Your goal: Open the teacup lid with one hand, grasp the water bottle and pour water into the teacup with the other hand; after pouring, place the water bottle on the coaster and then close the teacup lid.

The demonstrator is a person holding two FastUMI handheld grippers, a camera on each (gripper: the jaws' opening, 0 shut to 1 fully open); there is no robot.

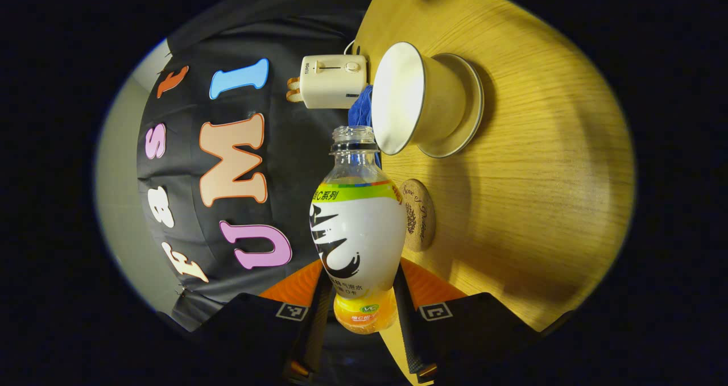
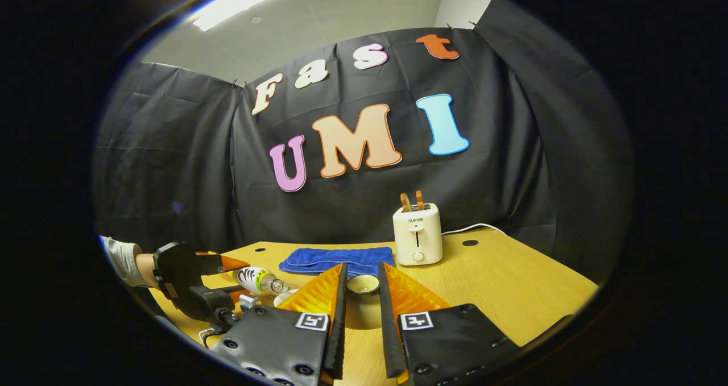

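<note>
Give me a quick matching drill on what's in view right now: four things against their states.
1. water bottle
2. teacup
3. coaster
4. lid

A. lying bare on the table
B. between the right gripper fingers
C. tipped, clamped in the left gripper
D. open, on its saucer

Pairs: 1-C, 2-D, 3-A, 4-B.

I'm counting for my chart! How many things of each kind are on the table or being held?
Bottle: 1
Teacup: 1
Saucer: 1
Lid: 1
Coaster: 1
Toaster: 1
Blue towel: 1
Total: 7
</note>
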